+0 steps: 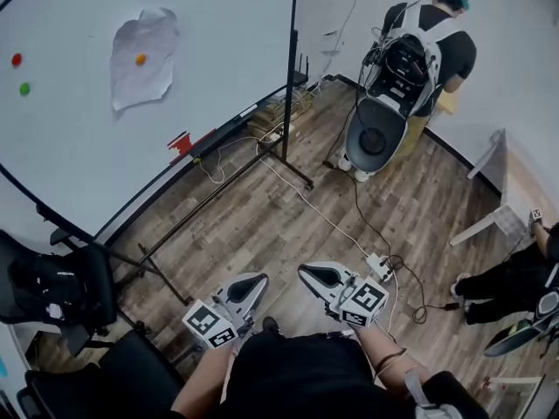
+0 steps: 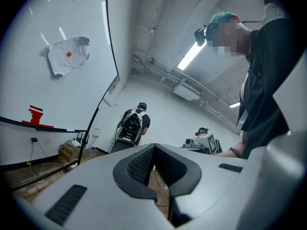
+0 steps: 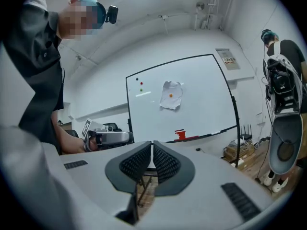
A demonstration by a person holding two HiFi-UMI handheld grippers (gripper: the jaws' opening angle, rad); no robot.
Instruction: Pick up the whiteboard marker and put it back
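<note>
**Both tongs clenched and empty, well short of the whiteboard**

The left gripper [image 1: 259, 278] and right gripper [image 1: 304, 271] are held side by side low in the head view, over the wooden floor [image 1: 262, 216]. Each has its jaws pressed together, with nothing between the pads.

The whiteboard [image 1: 79, 155] stands on its frame, ahead and to the left of both. A crumpled sheet of paper [image 1: 131, 81] is pinned to it by an orange magnet [image 1: 141, 58], with a red magnet [image 1: 16, 59] and a green magnet [image 1: 24, 88] further left. A red item [image 1: 181, 142] sits on the board's tray. To its right on the tray lies a slim pale stick, probably the whiteboard marker [image 1: 247, 110], though it is too small to be sure. It is well apart from both grippers.

A person wearing a backpack rig [image 1: 419, 46] stands by the far wall. A power strip [image 1: 378, 265] lies on the floor just beside the right gripper.
</note>
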